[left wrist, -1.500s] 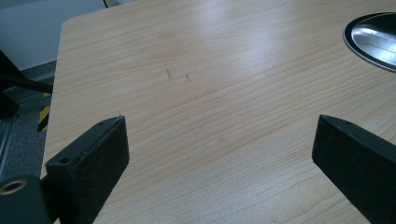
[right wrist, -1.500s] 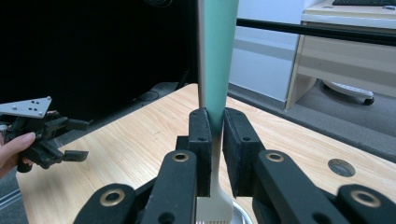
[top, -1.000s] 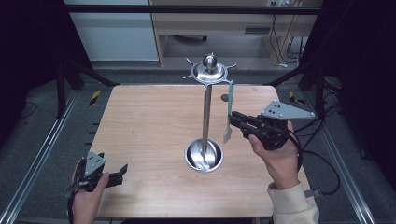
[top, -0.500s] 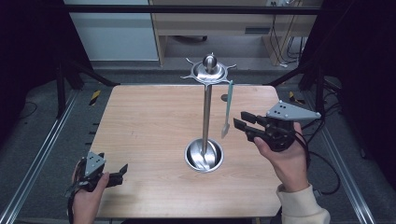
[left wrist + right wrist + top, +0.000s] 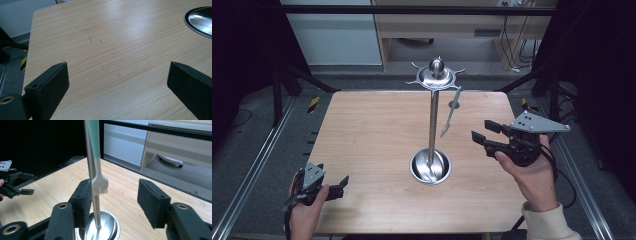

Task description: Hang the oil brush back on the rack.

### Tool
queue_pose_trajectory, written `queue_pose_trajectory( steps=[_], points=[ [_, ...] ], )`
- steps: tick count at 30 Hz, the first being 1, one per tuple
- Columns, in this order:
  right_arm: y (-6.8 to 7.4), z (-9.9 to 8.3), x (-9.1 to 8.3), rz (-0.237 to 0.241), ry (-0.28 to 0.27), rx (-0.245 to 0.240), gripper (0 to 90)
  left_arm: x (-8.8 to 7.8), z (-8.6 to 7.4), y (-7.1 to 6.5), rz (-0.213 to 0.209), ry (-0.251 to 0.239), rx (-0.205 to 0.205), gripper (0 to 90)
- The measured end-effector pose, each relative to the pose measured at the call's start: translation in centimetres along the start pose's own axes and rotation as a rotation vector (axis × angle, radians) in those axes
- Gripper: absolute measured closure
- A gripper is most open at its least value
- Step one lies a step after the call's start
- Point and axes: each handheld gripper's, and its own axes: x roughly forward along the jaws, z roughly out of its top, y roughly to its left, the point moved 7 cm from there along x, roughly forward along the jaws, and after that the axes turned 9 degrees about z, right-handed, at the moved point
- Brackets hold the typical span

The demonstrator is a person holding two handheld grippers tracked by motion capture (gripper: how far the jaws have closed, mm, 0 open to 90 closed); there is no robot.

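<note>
The fork (image 5: 451, 112) hangs from the top ring (image 5: 435, 78) of the metal stand (image 5: 432, 131), in the middle of the table (image 5: 372, 140). It has a green handle and short white prongs. Its long way runs up and down, a bit slanted. The handle is at the top and the prongs point down toward the bowl (image 5: 430, 166) at the foot of the stand.

The right gripper (image 5: 479, 136) has just been opening. Its jaws stand apart and nothing is between them; the fork hangs free in front of it. So the hanging step looks done.

Next, I think the right hand should pull back without bumping the fork.

The left gripper (image 5: 343, 181) sits near the table's front left corner, jaws spread wide, holding nothing.
</note>
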Motion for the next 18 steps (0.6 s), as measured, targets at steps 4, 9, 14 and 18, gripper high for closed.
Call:
queue_pose_trajectory(
  steps=[4, 9, 14, 18],
  points=[
    [-0.2, -0.2, -0.5, -0.009, -0.001, 0.004, 40.5, 0.0, 0.0, 0.0, 0.0, 0.0, 0.002, 3.5],
    [-0.8, -0.5, -1.0, -0.048, 0.007, 0.012, 34.2, 0.0, 0.0, 0.0, -0.001, 0.004, 0.003, 3.4],
    [-1.4, -0.9, -1.6, -0.077, 0.01, 0.025, 30.0, 0.0, -0.1, 0.0, -0.001, 0.004, 0.002, 3.4],
    [-2.2, -1.1, -2.1, -0.103, 0.011, 0.042, 25.1, 0.0, -0.1, 0.0, 0.0, 0.003, 0.001, 3.4]
  ],
)
